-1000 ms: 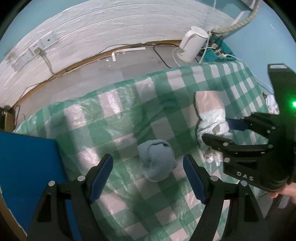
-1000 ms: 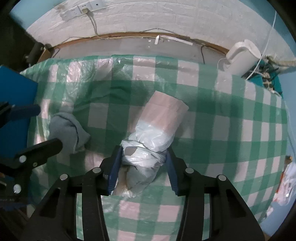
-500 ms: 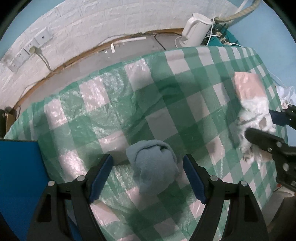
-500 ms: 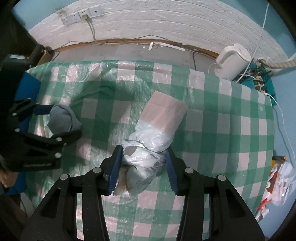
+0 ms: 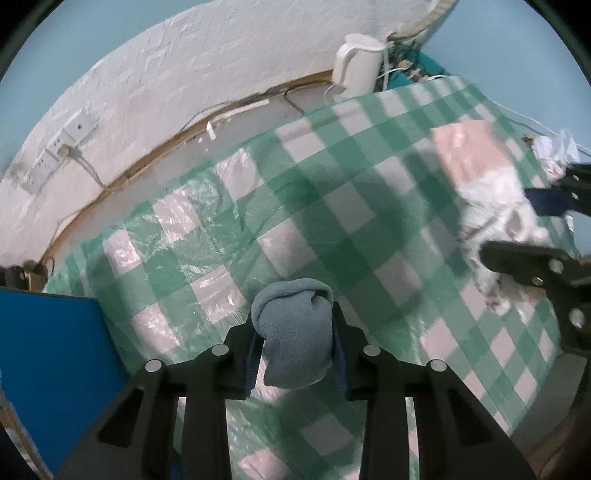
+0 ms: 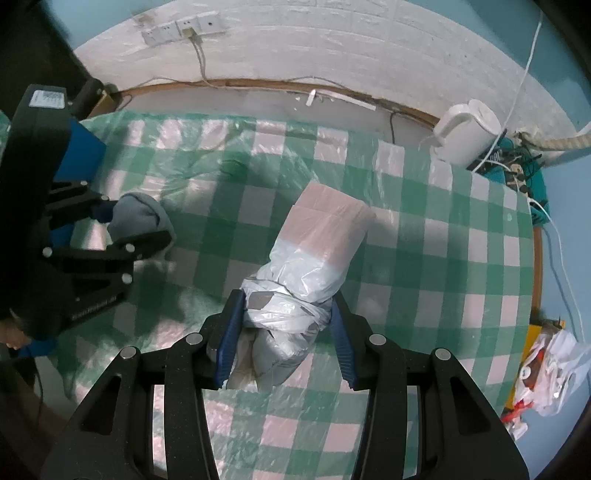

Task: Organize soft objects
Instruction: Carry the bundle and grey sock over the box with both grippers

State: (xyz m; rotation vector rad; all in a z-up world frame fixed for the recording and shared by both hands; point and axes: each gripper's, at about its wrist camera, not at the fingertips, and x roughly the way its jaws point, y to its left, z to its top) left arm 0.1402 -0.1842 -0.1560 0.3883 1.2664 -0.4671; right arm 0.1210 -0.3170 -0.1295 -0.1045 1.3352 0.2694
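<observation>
On the tablecloth (image 6: pixel 461 236), the rolled sock (image 6: pixel 138 218) lies left of the wrapped bundle (image 6: pixel 314 258), kettle (image 6: pixel 467 131) behind

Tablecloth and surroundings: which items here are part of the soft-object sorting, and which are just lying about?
Part of the job:
- blue-grey rolled cloth, clamped in the left gripper
- plastic-wrapped bundle, clamped in the right gripper

Lying about:
- white kettle beyond the checked tablecloth
- wall sockets
- crumpled plastic bag at the right edge
</observation>
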